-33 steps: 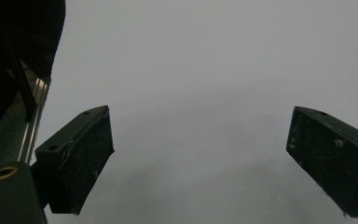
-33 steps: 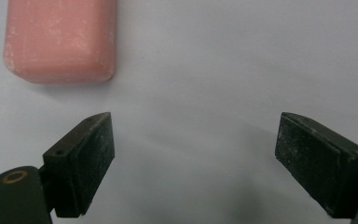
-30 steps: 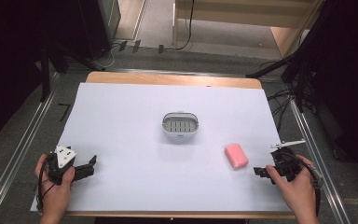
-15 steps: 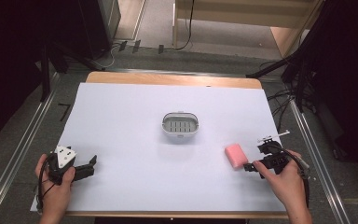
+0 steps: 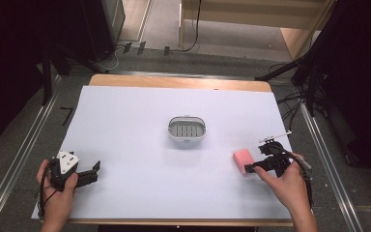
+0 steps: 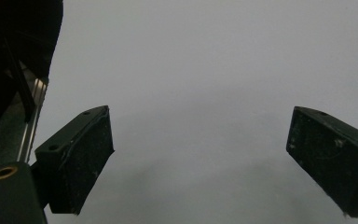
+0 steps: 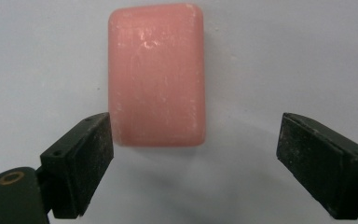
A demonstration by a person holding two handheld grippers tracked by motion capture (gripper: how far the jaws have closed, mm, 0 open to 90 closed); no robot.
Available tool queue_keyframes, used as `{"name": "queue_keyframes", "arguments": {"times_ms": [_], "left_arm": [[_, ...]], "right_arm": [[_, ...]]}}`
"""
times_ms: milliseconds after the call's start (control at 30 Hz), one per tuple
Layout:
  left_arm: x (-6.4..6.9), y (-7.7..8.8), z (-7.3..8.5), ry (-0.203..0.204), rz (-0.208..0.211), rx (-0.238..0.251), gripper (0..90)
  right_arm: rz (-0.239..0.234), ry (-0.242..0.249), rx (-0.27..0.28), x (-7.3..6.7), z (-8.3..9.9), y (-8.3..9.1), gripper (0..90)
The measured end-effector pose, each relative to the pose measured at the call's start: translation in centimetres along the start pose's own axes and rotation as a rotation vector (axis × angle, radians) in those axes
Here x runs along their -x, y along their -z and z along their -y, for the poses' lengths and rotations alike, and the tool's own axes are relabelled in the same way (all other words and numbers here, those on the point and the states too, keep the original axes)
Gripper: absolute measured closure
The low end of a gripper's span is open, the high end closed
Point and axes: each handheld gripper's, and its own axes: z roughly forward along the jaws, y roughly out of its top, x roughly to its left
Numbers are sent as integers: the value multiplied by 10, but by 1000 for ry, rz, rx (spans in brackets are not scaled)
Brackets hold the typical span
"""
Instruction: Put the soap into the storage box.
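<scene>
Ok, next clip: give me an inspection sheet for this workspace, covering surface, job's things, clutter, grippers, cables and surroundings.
Surface: white sheet over a wooden tabletop, flat and unmarked.
Job's things: pink rectangular soap bar lying flat at the right; pale oval slotted soap dish mid-table, nothing in it.
Clutter: nothing seen.
Grippers: right gripper open, jaws just short of the bar, left jaw beside its near corner, not gripping. Left gripper open over bare sheet at the near-left corner.
Cables: black cable trailing along the right hand; more black cables off the table's right edge.
Surroundings: grey floor, metal rails either side, dark curtains.
</scene>
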Motion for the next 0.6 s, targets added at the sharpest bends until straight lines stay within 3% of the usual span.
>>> {"name": "queue_keyframes", "arguments": {"times_ms": [200,600], "left_arm": [[0,0,0,-2,1,-2,76],[0,0,0,0,2,-1,77]], "right_arm": [[-8,-8,-1,-5,-6,-2,136],[-21,38,-30,-17,-20,-12,273]]}}
